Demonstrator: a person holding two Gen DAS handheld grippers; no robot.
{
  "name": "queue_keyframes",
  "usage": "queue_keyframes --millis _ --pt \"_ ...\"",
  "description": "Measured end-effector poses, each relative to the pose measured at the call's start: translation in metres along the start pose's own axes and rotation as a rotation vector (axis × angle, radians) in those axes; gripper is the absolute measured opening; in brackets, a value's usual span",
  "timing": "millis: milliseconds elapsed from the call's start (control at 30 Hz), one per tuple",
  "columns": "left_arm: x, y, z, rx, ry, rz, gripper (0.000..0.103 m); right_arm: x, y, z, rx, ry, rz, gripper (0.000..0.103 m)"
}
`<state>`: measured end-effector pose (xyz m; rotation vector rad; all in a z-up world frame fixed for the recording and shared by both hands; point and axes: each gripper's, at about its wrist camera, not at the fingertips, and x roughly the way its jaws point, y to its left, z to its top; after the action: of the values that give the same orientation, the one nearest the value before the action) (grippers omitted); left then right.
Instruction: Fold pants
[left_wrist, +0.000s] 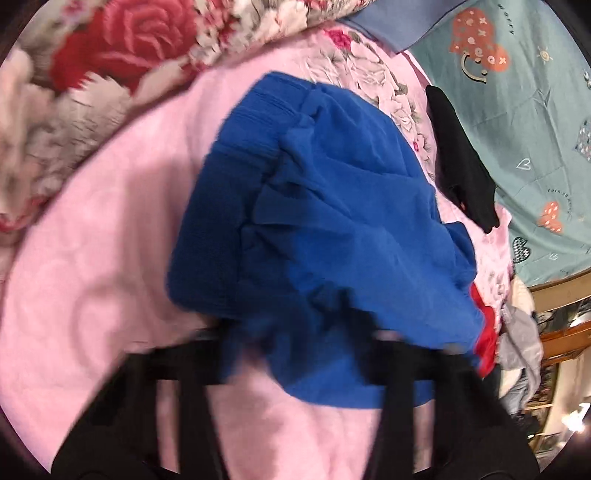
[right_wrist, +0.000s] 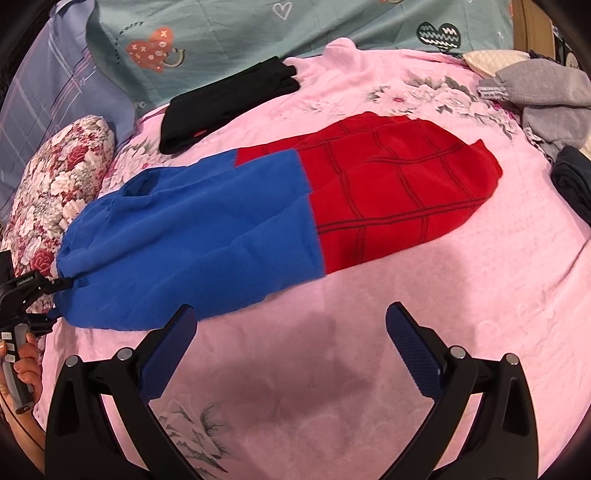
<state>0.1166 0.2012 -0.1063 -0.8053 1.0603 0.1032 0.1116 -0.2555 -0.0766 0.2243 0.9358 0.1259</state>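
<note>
The right tool (right_wrist: 290, 332) has its two fingers spread wide, blue ribbed pads (right_wrist: 415, 354) facing each other with nothing between them, pointing forward and slightly down. The left tool (right_wrist: 61, 284) shows at the far left edge of the right wrist view, its black tip pinched together on blue cloth. The person's left hand (right_wrist: 22, 363) wraps its handle. The left wrist view is motion-blurred, the left tool's fingers (left_wrist: 391, 354) dark shapes.

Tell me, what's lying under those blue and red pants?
The blue and red pants lie on a pink blanket, which shows all around them. Whatever sits directly beneath the fabric is covered. The left gripper grips their blue end.
</note>
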Motion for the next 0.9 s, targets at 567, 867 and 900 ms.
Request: queue_keyframes --millis 567,867,900 --pt "-0.004 -0.022 -0.001 0.025 -0.045 -0.066 0.008 0.023 -0.154 0.071 0.409 0.006 -0.027 0.056" --pt "-0.067 -0.047 0.004 0.104 -0.202 -0.101 0.008 -0.038 -0.154 0.091 0.41 -0.099 0.069 0.005" --pt "-0.079 -0.047 0.001 0.103 -0.211 -0.115 0.008 -0.057 -0.148 0.088 0.392 -0.109 0.074 0.005"
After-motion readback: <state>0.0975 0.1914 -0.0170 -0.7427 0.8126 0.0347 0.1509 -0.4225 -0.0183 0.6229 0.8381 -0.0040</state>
